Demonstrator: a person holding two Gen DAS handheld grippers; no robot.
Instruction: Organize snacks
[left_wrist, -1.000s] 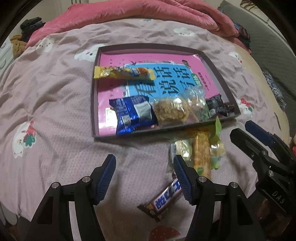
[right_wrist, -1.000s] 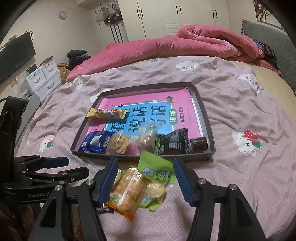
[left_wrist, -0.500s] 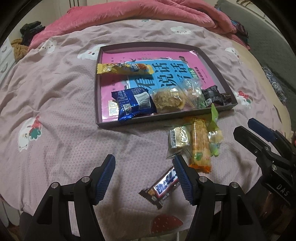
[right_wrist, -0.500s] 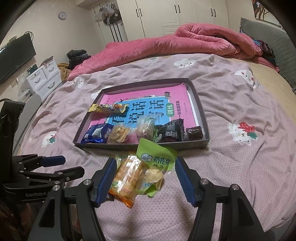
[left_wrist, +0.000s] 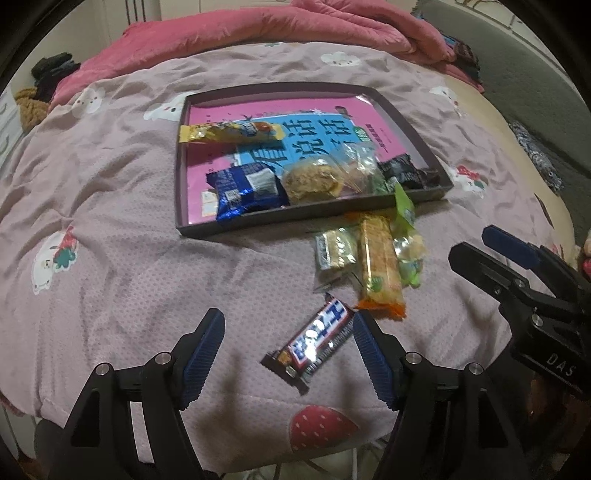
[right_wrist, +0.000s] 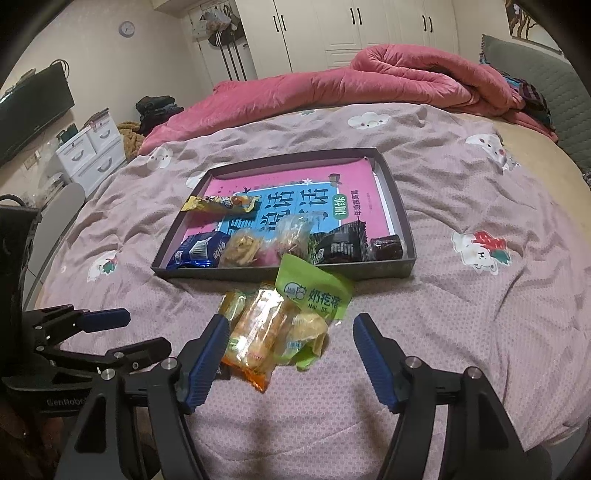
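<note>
Snacks lie loose on the bed (left_wrist: 122, 266) near the tray (left_wrist: 178, 206), both hand-held grippers spreading their jaws, left hand-held gripper (left_wrist: 288, 354) around a chocolate bar (left_wrist: 317, 338), right hand-held gripper (right_wrist: 288, 350) around an orange packet (right_wrist: 258, 339), neither gripped.

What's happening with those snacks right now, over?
Left hand-held gripper and right hand-held gripper both opening, empty. Chocolate bar and orange packet on bed outside tray. Nothing blocking.
</note>
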